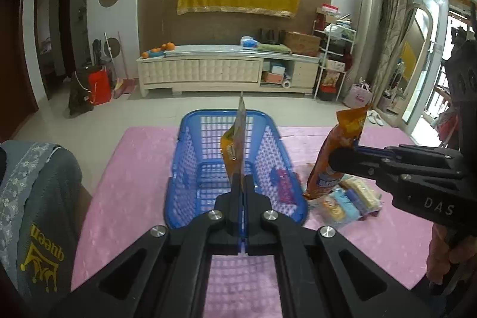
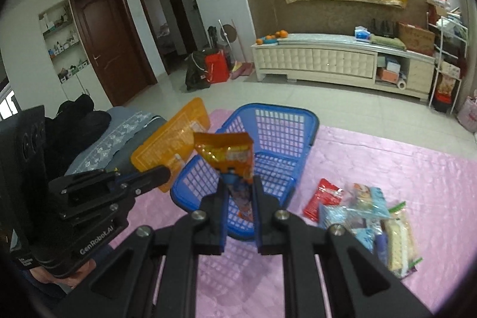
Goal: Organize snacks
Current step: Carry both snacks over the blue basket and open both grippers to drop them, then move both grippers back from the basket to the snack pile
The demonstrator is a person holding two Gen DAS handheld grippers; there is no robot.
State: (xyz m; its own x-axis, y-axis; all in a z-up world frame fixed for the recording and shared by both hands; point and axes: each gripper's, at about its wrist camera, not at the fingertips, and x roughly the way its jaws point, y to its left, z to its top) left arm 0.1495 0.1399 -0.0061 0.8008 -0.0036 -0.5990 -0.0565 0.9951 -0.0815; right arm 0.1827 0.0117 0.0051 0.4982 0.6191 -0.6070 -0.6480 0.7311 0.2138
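Observation:
A blue plastic basket (image 1: 190, 169) sits on a pink mat (image 1: 134, 169); it also shows in the right wrist view (image 2: 277, 136). My left gripper (image 1: 242, 184) is shut on a flat orange snack packet (image 1: 237, 136), seen edge-on above the basket and broadside in the right wrist view (image 2: 170, 145). My right gripper (image 2: 240, 192) is shut on an orange snack bag (image 2: 229, 157), held upright just right of the basket (image 1: 340, 151). A pile of snack packets (image 2: 369, 216) lies on the mat to the right.
A red packet (image 2: 323, 198) lies at the pile's left edge. A person's grey sleeve (image 1: 35, 198) is at the left. A white TV cabinet (image 1: 226, 70) and tiled floor lie beyond the mat.

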